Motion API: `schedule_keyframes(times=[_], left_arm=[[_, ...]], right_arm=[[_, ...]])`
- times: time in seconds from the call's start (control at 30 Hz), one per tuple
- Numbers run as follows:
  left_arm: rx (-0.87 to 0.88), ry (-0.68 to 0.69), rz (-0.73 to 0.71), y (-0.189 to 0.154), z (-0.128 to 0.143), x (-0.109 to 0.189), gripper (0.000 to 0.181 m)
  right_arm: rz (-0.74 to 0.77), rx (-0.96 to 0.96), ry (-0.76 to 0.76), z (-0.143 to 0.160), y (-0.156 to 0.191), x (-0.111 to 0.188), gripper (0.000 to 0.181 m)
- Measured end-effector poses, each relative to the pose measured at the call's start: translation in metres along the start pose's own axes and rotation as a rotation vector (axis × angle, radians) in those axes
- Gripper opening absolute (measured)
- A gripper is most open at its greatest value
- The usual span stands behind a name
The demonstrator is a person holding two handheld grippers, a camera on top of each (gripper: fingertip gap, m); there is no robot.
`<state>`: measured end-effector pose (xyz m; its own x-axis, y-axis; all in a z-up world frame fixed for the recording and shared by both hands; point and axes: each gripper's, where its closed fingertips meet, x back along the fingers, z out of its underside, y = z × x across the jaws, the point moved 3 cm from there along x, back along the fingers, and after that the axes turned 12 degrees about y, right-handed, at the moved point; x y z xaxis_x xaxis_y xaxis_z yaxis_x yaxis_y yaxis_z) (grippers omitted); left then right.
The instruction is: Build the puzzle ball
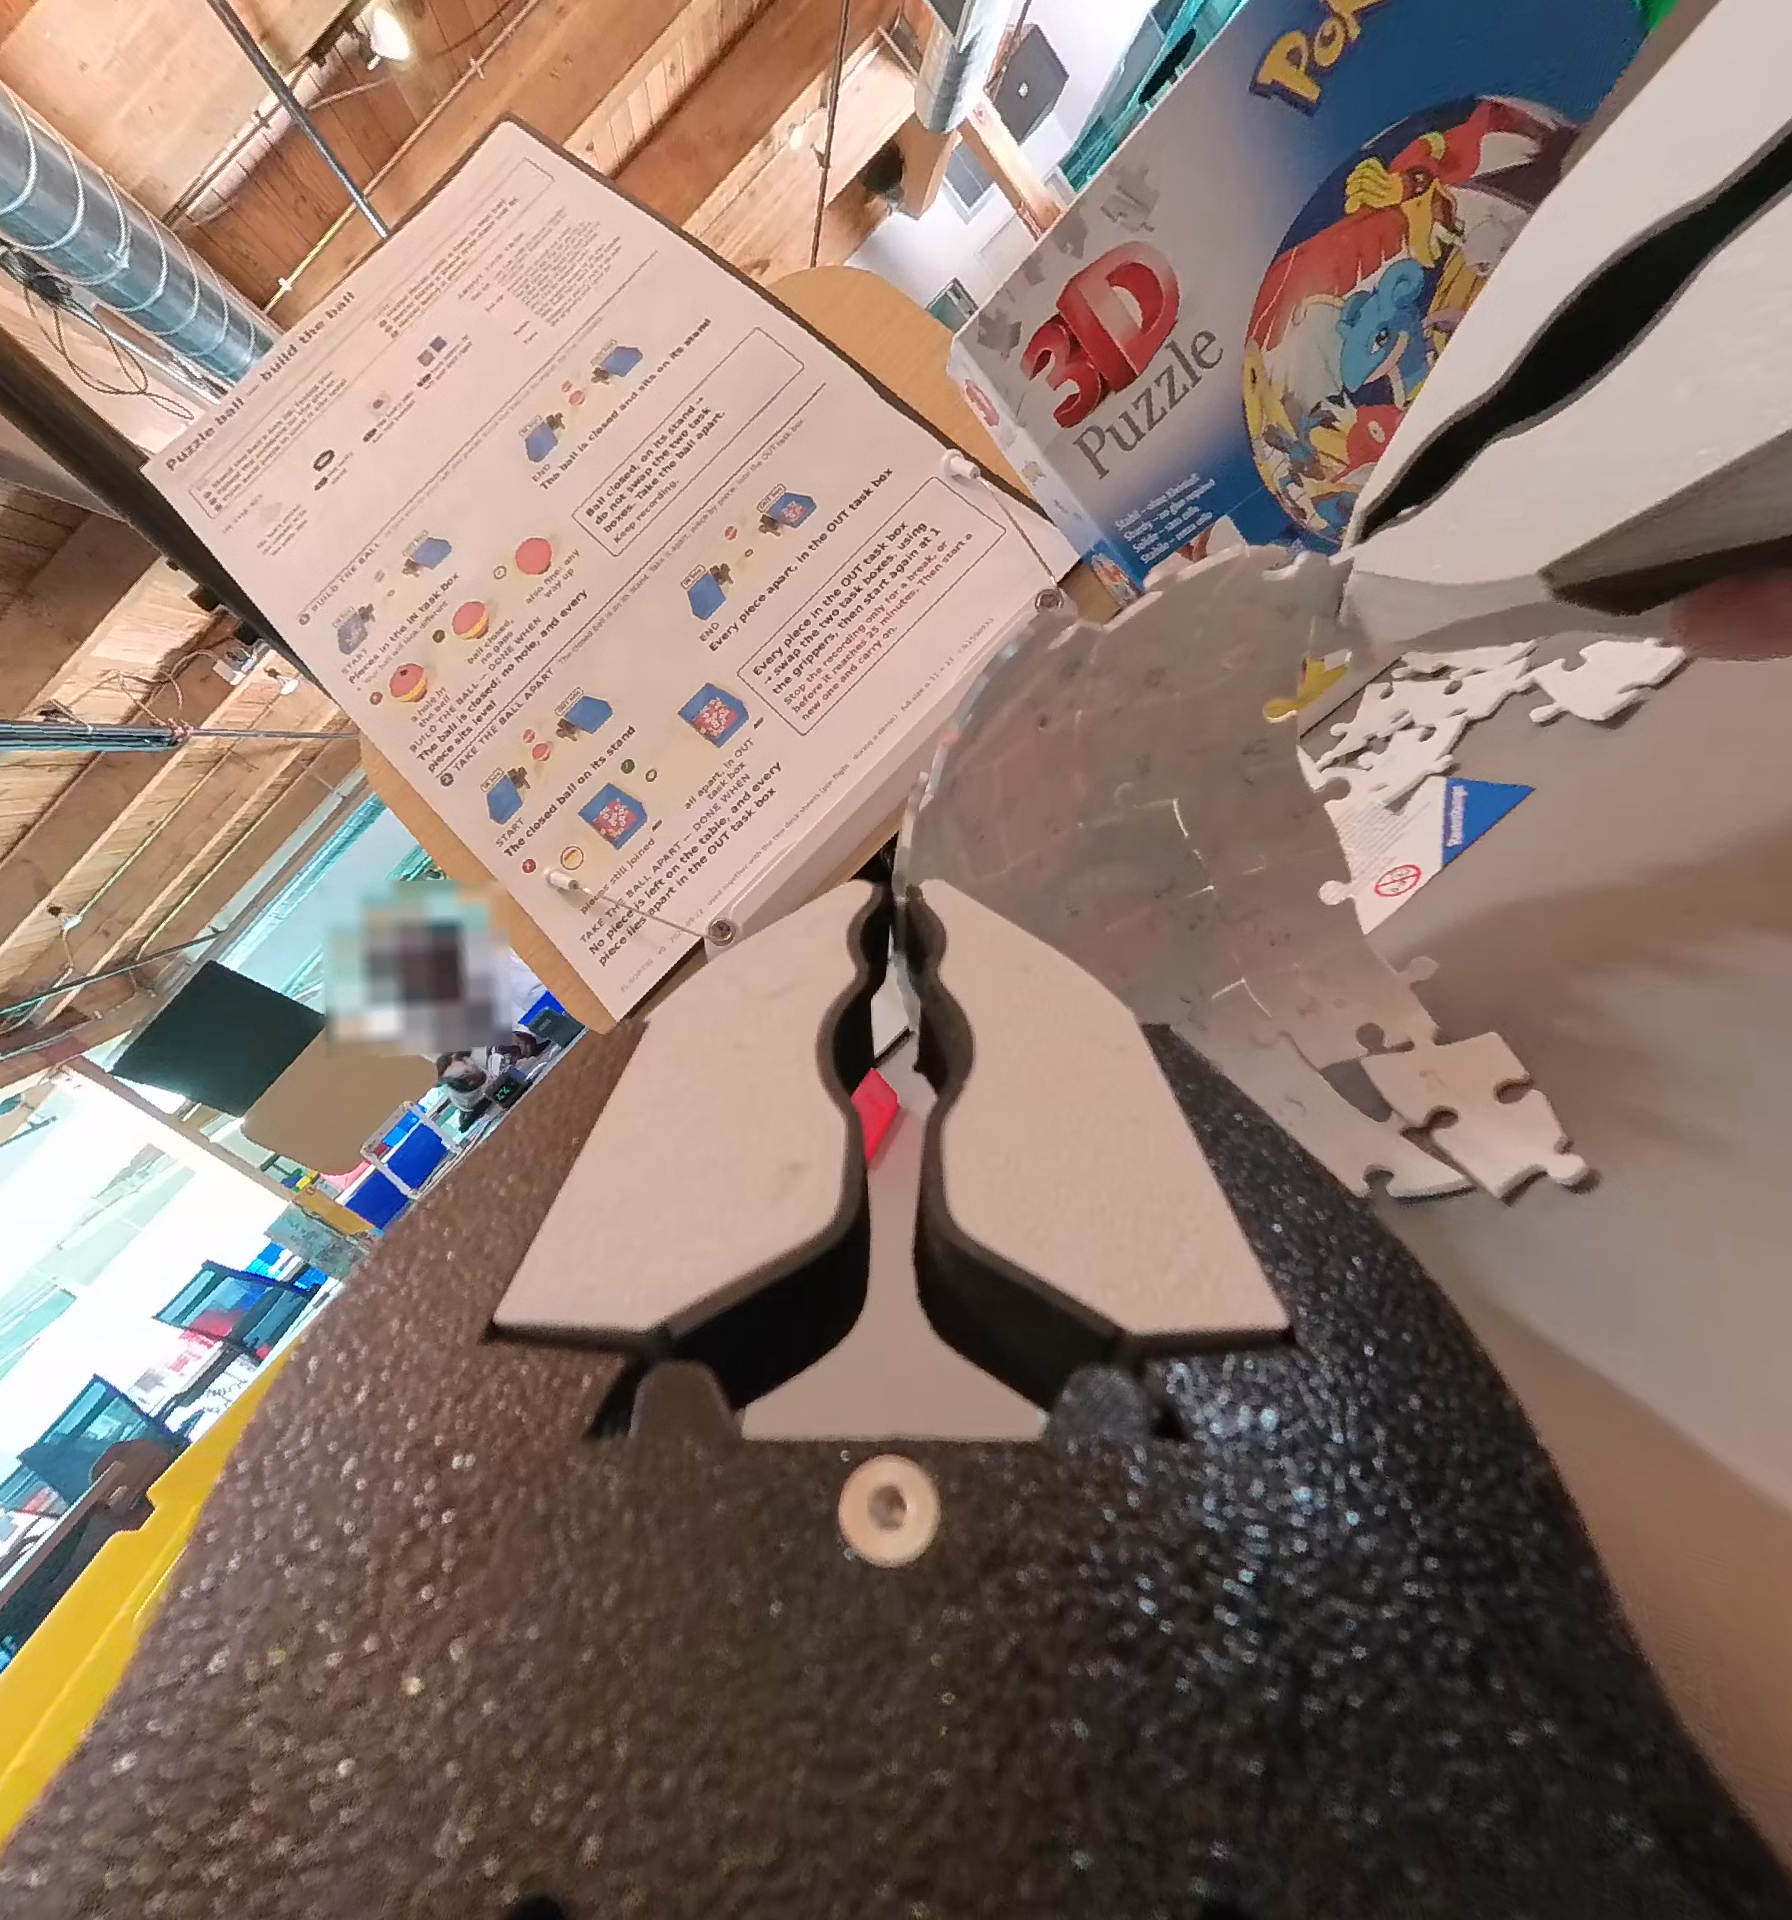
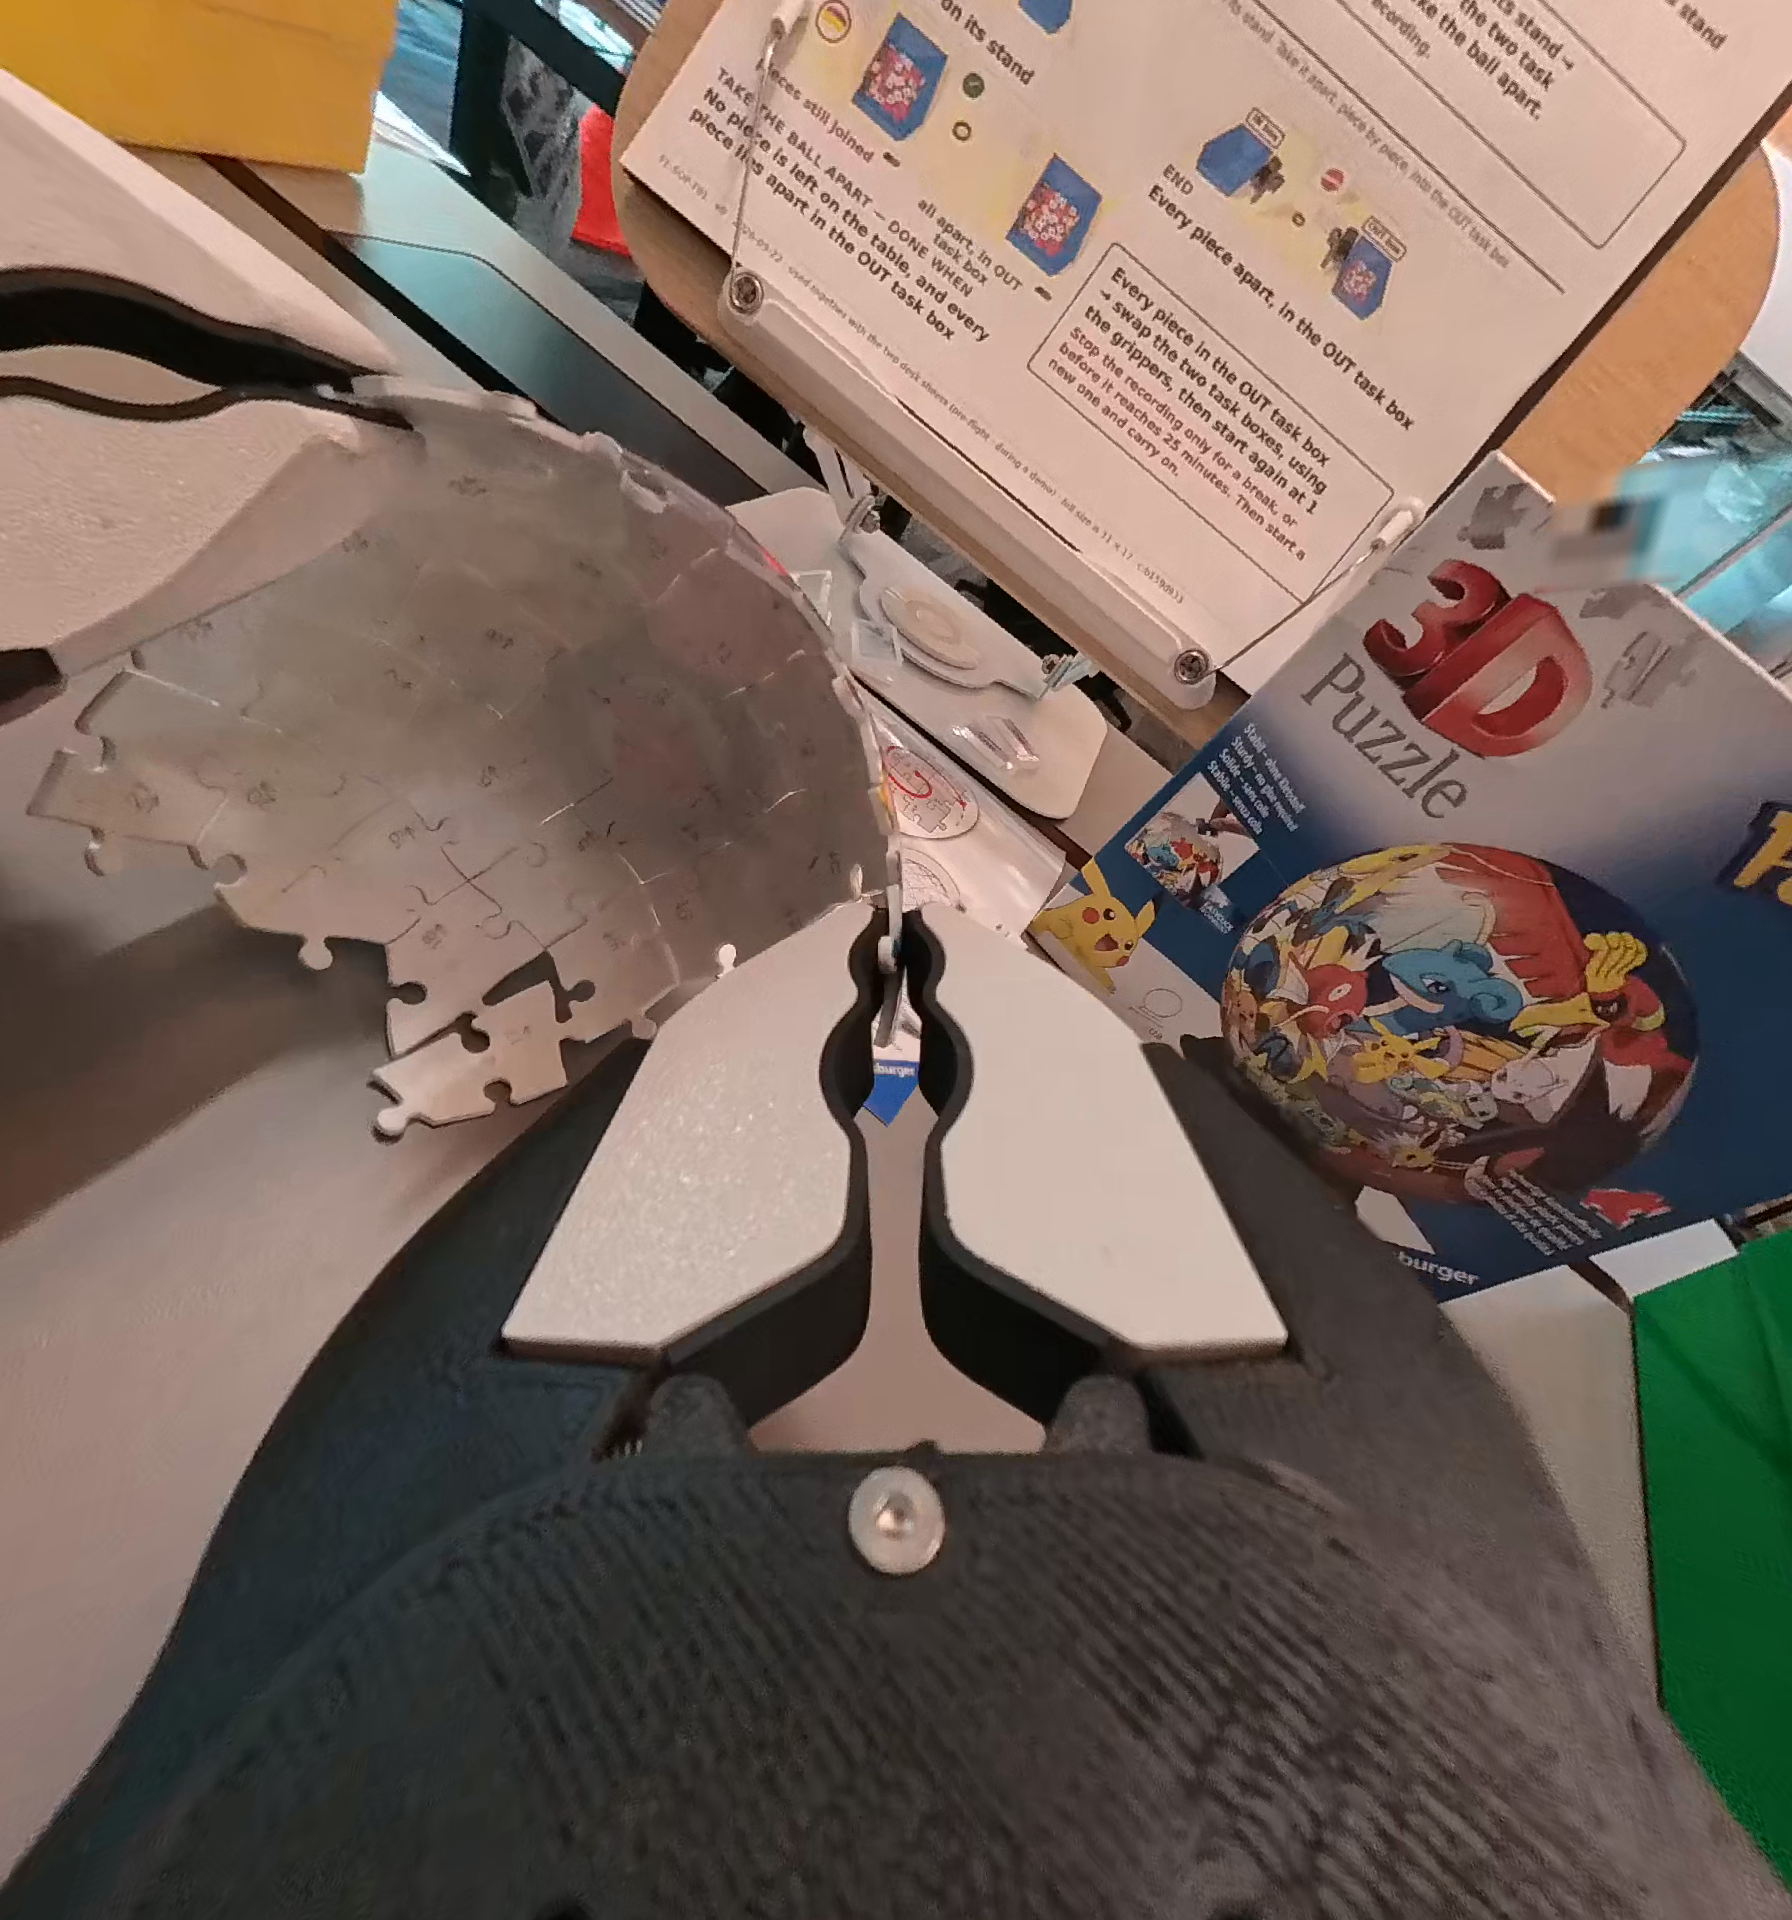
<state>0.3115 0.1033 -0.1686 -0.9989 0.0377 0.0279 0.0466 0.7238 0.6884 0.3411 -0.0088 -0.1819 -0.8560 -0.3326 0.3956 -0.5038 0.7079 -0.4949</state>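
Left gripper [image 1: 902, 914] fingers are clenched on one rim of the curved, partly built puzzle shell [image 1: 1110, 790], silver inner side showing; right gripper [image 2: 890, 951] fingers pinch the opposite rim, shell [image 2: 497, 748] lifted off the grey table [image 1: 1650, 1039]. Loose white puzzle pieces [image 1: 1474, 691] lie on the table behind. Beyond stand a blue printed puzzle box [image 2: 1474, 935] with a ball picture and an instruction sheet [image 1: 559, 582] on a board; their writing is not transcribed.
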Motion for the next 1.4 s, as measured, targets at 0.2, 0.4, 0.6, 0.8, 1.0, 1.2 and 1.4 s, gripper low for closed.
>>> schedule_keyframes(times=[0.2,0.4,0.6,0.8,1.0,1.2,1.4], left_arm=[[0.004,0.001,0.0,0.0,0.0,0.0,0.002],[0.006,0.001,0.001,0.0,0.0,0.0,0.002],[0.003,0.001,0.001,0.0,0.0,0.0,0.002],[0.004,0.006,-0.001,0.0,0.001,0.0,0.004],[0.016,-0.007,0.003,0.001,-0.001,0.001,0.018],[0.019,-0.02,-0.001,0.002,-0.004,0.004,0.03],[0.047,-0.015,-0.042,0.011,-0.003,0.02,0.038]], right_arm=[[0.031,0.003,-0.041,-0.002,-0.002,-0.001,0.012],[0.034,0.044,-0.056,-0.004,0.0,-0.004,0.004],[0.052,0.044,-0.073,-0.006,0.0,-0.005,0.003],[0.073,0.037,-0.073,-0.007,0.001,-0.006,0.003],[0.12,0.048,-0.079,-0.005,0.002,-0.003,0.003],[0.159,0.057,-0.131,-0.009,0.004,0.002,0.003],[0.181,0.041,-0.178,-0.01,0.004,0.008,0.003]])
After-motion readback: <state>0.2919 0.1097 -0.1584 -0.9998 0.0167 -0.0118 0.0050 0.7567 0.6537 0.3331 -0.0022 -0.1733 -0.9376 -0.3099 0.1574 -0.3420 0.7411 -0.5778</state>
